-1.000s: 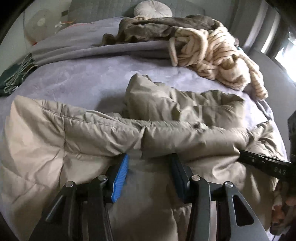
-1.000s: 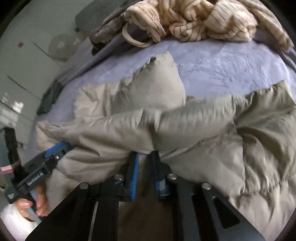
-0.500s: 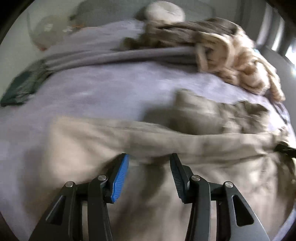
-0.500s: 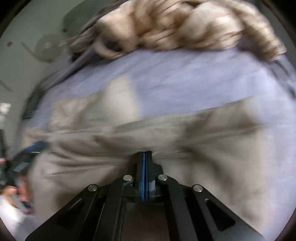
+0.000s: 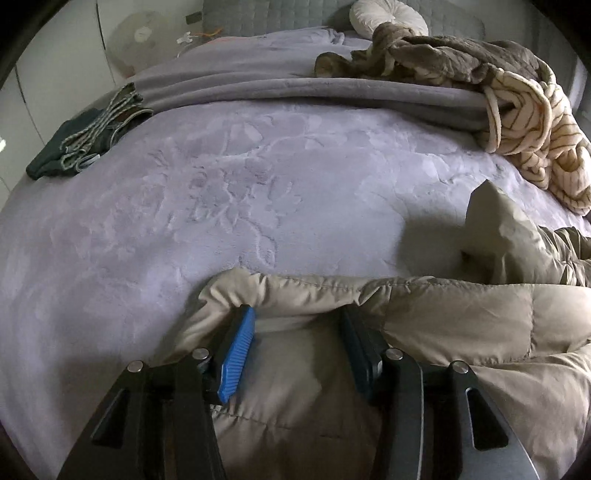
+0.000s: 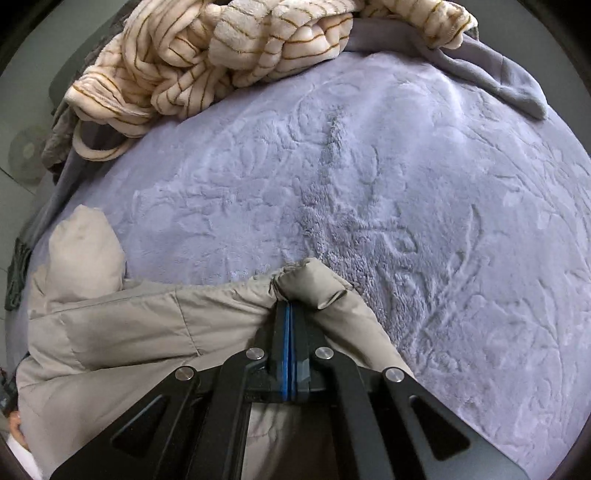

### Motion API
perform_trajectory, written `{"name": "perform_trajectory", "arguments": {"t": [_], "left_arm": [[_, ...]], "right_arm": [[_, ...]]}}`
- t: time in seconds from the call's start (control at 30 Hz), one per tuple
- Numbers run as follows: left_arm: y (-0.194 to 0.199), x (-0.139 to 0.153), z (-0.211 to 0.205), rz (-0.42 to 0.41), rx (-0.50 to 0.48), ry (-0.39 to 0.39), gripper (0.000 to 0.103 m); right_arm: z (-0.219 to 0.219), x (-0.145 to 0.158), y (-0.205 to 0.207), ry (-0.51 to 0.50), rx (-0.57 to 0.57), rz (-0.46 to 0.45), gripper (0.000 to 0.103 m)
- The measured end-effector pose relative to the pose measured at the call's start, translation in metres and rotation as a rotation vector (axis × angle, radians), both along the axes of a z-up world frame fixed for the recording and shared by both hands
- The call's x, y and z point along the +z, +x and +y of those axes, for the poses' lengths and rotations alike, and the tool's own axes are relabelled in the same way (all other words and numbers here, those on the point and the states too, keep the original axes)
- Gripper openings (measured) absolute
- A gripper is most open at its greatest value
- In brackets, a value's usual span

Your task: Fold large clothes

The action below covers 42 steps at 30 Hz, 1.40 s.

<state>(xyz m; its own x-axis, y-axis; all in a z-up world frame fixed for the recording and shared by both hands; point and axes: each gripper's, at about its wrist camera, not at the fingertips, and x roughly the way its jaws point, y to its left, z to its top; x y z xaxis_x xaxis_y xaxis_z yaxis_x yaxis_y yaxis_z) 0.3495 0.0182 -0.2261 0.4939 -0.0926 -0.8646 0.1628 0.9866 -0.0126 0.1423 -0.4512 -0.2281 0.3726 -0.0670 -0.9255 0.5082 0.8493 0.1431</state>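
A beige padded jacket [image 5: 461, 321] lies on the lavender bed cover [image 5: 258, 184], low in both views. My left gripper [image 5: 297, 314] has the jacket's thick stitched edge between its blue pads, and the fabric curls over the fingertips. Its jaws are opening. My right gripper [image 6: 289, 306] is shut, with a bunched corner of the jacket [image 6: 147, 325] pinched at its tips. A puffed part of the jacket [image 6: 85, 251] stands up at the left. The rest of the jacket is hidden under the grippers.
A cream striped fleece garment [image 5: 524, 122] and a brown blanket [image 5: 443, 55] are heaped at the far side of the bed. A dark green folded garment [image 5: 81, 140] lies at the far left. A round pillow [image 5: 388, 16] sits by the headboard. The embossed cover [image 6: 406, 184] stretches ahead.
The right gripper's jaws closed on the jacket. Both grippers have moved apart along its edge, left leftward and right rightward. Neither view shows the other gripper any more, and more bare cover shows.
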Motion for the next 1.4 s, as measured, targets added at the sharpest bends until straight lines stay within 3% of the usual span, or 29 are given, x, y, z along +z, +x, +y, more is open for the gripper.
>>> {"name": "perform_trajectory", "arguments": {"t": [0.17, 0.37, 0.43, 0.47, 0.5, 0.93, 1.17, 1.33, 1.37, 1.4], "left_arm": [[-0.014, 0.02, 0.009, 0.01, 0.028, 0.008, 0.054], [-0.048, 0.046, 0.022, 0.009, 0.021, 0.013, 0.054], [-0.064, 0.052, 0.027, 0.014, 0.024, 0.002, 0.066], [-0.073, 0.055, 0.03, 0.012, 0.035, 0.005, 0.082], [-0.08, 0.058, 0.032, 0.005, 0.043, 0.005, 0.084], [-0.16, 0.056, 0.045, 0.145, 0.042, -0.027, 0.084], [-0.195, 0.055, 0.051, 0.219, 0.041, -0.035, 0.084], [-0.209, 0.054, 0.055, 0.23, 0.048, -0.034, 0.085], [-0.21, 0.054, 0.055, 0.234, 0.043, -0.031, 0.099], [-0.211, 0.054, 0.055, 0.238, 0.038, -0.027, 0.103]], "right_arm": [[0.008, 0.015, -0.004, -0.022, -0.005, -0.001, 0.003], [0.014, 0.042, -0.04, -0.001, -0.012, -0.051, 0.004], [0.02, 0.05, -0.051, 0.006, -0.013, -0.066, 0.004], [0.024, 0.054, -0.059, 0.012, -0.012, -0.073, 0.004], [0.027, 0.057, -0.066, 0.015, -0.012, -0.076, 0.004], [0.078, 0.072, -0.157, 0.044, 0.004, -0.052, 0.004], [0.095, 0.071, -0.202, 0.116, -0.02, -0.023, 0.005], [0.103, 0.066, -0.219, 0.145, -0.037, 0.004, 0.007], [0.105, 0.065, -0.222, 0.153, -0.041, 0.008, 0.009], [0.107, 0.064, -0.224, 0.16, -0.043, 0.01, 0.011]]}}
